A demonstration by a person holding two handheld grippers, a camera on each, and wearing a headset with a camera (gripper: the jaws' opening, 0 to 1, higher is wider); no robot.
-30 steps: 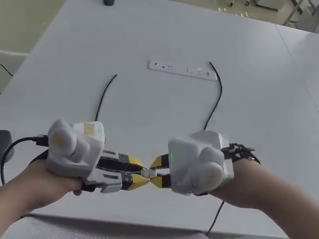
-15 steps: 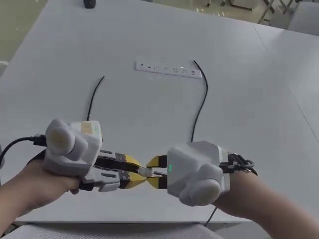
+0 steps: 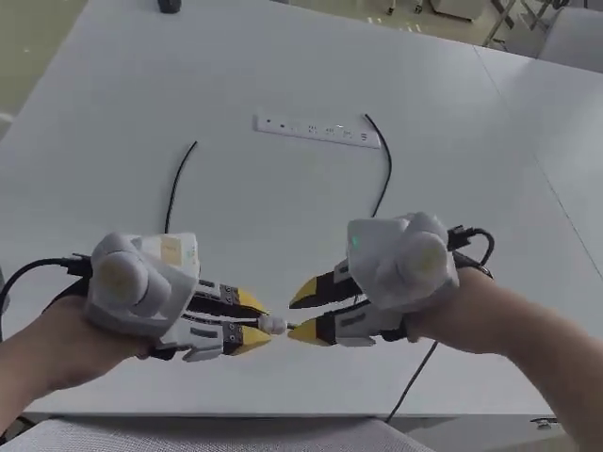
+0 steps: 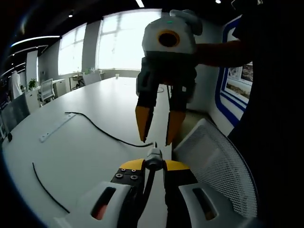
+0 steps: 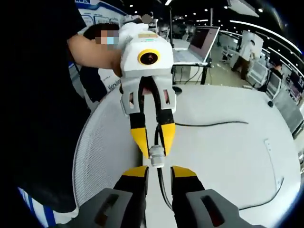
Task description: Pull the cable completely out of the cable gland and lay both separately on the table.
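The white cable gland (image 3: 273,326) is held just above the table's near edge, with my left gripper (image 3: 256,325) shut on it. In the left gripper view the gland (image 4: 153,156) sits between the yellow tips, and the black cable (image 4: 148,178) runs back between the jaws. My right gripper (image 3: 303,315) faces it, open, its yellow jaws spread a little short of the gland. In the right gripper view the gland (image 5: 156,156) lies just ahead of the right gripper (image 5: 159,172), and the black cable (image 5: 163,187) leads down between its parted jaws.
A white power strip (image 3: 316,130) lies mid-table with a black lead (image 3: 386,179) curving toward me. A loose black cable (image 3: 179,184) lies at the left. Another black cable (image 3: 415,386) drops over the near edge. A white mesh chair (image 5: 99,156) stands below the grippers.
My right gripper, shut close against the gland before, has opened, rolled and drawn back to the right. The left gripper still holds the gland. The head view has shifted.
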